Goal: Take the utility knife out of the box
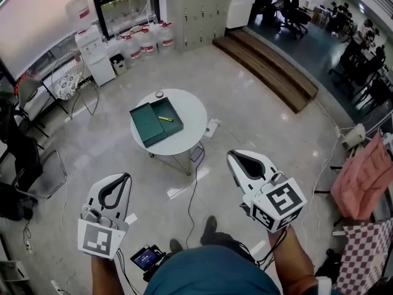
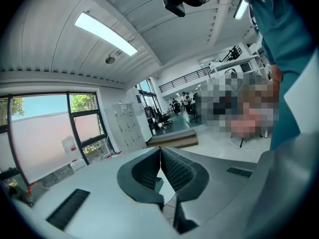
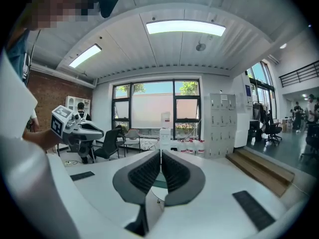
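Observation:
A yellow utility knife (image 1: 165,118) lies inside an open dark-green box (image 1: 156,124) on a small round white table (image 1: 191,112) some way ahead of me. My left gripper (image 1: 126,176) is held at the lower left, well short of the table, jaws shut with nothing between them; its pads (image 2: 172,169) meet tip to tip. My right gripper (image 1: 231,155) is at the lower right, also short of the table, shut and empty; a strip of the green box (image 3: 159,183) shows low between its pads (image 3: 172,171). The other gripper (image 3: 75,128) shows at the left of the right gripper view.
A small round tin (image 1: 159,94) sits on the table's far edge. Cables (image 1: 193,183) trail over the floor under and before the table. A water dispenser (image 1: 93,51) and bottles (image 1: 147,40) stand at the back, wooden steps (image 1: 270,66) at the right, chairs (image 1: 37,165) at the left.

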`<state>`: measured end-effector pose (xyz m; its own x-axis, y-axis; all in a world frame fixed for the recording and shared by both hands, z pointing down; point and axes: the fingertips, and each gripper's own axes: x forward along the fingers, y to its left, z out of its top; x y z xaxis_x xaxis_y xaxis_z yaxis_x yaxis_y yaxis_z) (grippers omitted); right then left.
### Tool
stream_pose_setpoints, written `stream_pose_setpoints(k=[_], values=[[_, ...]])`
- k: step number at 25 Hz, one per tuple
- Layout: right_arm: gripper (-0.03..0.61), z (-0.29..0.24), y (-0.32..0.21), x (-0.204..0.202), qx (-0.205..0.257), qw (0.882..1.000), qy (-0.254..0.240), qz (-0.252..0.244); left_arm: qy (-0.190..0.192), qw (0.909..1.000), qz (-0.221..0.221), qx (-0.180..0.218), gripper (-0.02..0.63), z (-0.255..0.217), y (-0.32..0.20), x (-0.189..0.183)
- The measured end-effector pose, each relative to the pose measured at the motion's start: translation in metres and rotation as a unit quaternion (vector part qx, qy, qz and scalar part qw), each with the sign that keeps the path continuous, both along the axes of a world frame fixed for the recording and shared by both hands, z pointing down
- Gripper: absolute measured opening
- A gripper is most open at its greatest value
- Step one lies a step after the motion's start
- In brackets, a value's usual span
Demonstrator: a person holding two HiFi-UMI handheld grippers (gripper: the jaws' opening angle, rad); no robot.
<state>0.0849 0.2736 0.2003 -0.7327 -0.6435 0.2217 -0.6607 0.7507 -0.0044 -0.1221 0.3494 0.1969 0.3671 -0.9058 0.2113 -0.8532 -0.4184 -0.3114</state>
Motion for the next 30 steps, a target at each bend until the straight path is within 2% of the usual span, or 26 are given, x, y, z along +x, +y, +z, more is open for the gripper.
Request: stream_pose_setpoints(k=[8, 16, 22, 30], values=[[0.038, 0.009, -0.060, 0.014, -0.007, 0.999, -0.009, -0.043, -0.006, 0.9989, -0.044, -0.011, 0.018, 0.009, -0.040, 0.023], [0.038, 0.016, -0.099, 0.051, -0.013, 0.998, -0.022, -0.064, -0.018, 0.9971, -0.071, -0.020, 0.018, 0.012, -0.066, 0.065], [0.038, 0.022, -0.123, 0.063, -0.023, 0.997, -0.029, -0.061, -0.027, 0.9975, -0.059, -0.030, 0.018, 0.016, -0.093, 0.081], [0.038, 0.038, -0.163, 0.057, -0.037, 0.999, -0.020, -0.025, -0.018, 0.9990, -0.024, -0.034, 0.018, 0.027, -0.154, 0.068]])
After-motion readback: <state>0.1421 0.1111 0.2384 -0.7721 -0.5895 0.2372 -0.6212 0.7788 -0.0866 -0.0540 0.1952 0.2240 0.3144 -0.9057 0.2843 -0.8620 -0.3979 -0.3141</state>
